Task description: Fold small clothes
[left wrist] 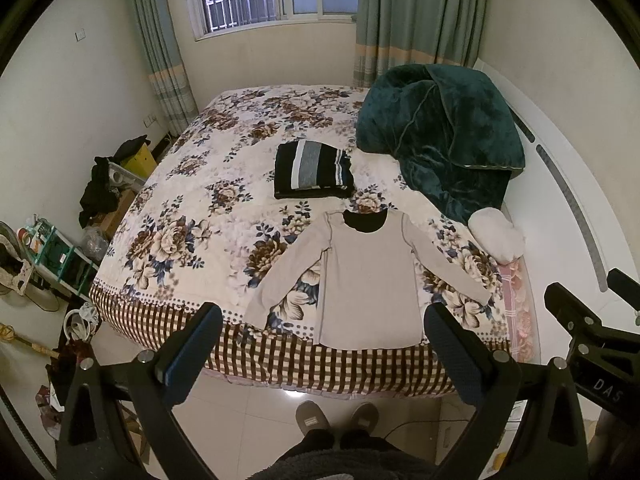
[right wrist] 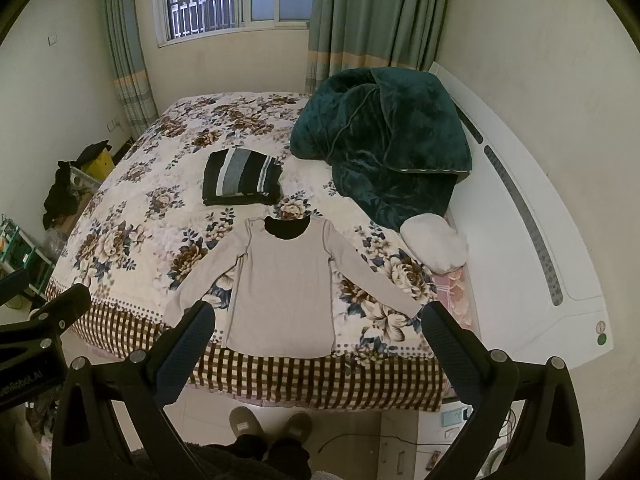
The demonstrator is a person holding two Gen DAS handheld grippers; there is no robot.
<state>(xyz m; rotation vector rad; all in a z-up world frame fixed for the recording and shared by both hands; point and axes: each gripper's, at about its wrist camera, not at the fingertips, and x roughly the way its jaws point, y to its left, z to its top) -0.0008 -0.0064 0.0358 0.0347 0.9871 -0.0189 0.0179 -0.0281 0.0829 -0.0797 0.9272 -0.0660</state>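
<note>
The shirt (left wrist: 370,280) is laid flat with sleeves spread near the bed (left wrist: 224,200) edge, seemingly ready for folding, while both grippers (left wrist: 322,344) (right wrist: 316,344) are held back, jaws apart and empty.

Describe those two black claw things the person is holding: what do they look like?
Each is a black, angular frame with round silver bolts. The left gripper and right gripper both end in two wide fingers lined with dark blue textured pads. White lettering marks their black bodies. Below, the person wears grey slippers, dark trousers and a fuzzy dark grey top.
</note>
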